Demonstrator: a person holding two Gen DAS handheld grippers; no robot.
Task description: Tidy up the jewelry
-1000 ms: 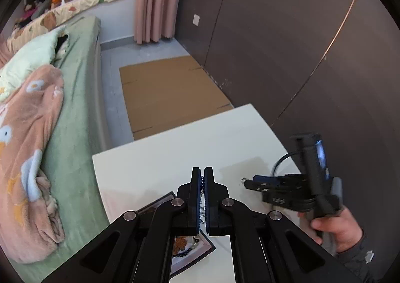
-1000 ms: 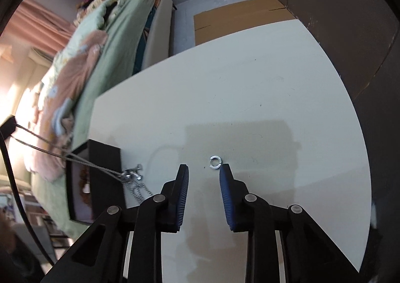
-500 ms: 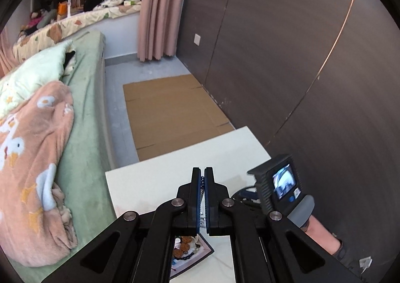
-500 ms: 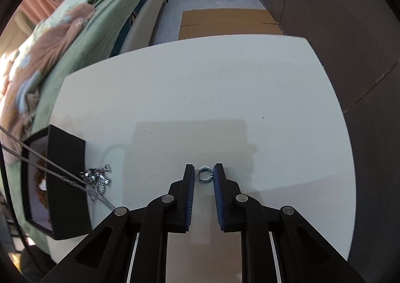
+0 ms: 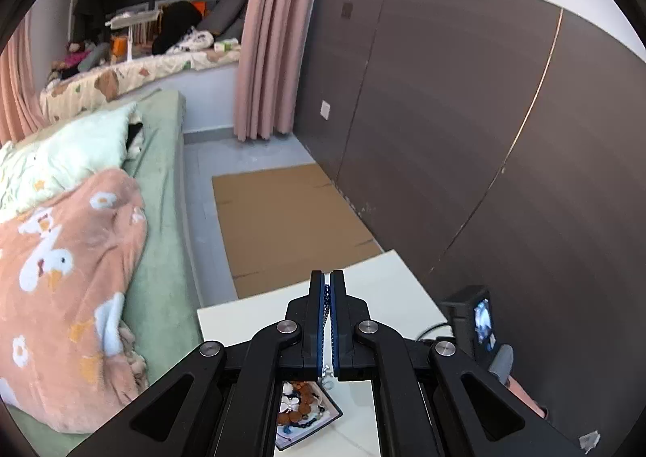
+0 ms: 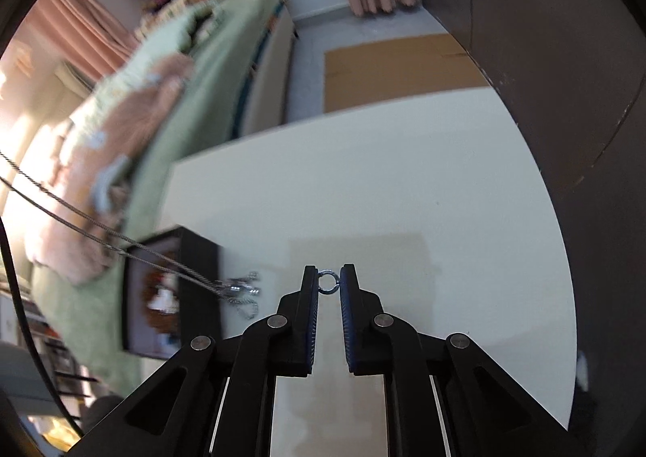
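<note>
Your counter [image 6: 403,182] is a white top set against the dark panelled wall. On it, near its left edge, you have a black jewelry box [image 6: 177,295] standing open, with beads and trinkets inside. Just beside the box a small heap of silver chain [image 6: 242,289] lies on the counter.

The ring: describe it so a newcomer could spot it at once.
Over the white table, find the right gripper. The ring is pinched between its blue-padded fingertips. It is one small plain silver loop, unlike the tangled chain beside the black box.
</note>
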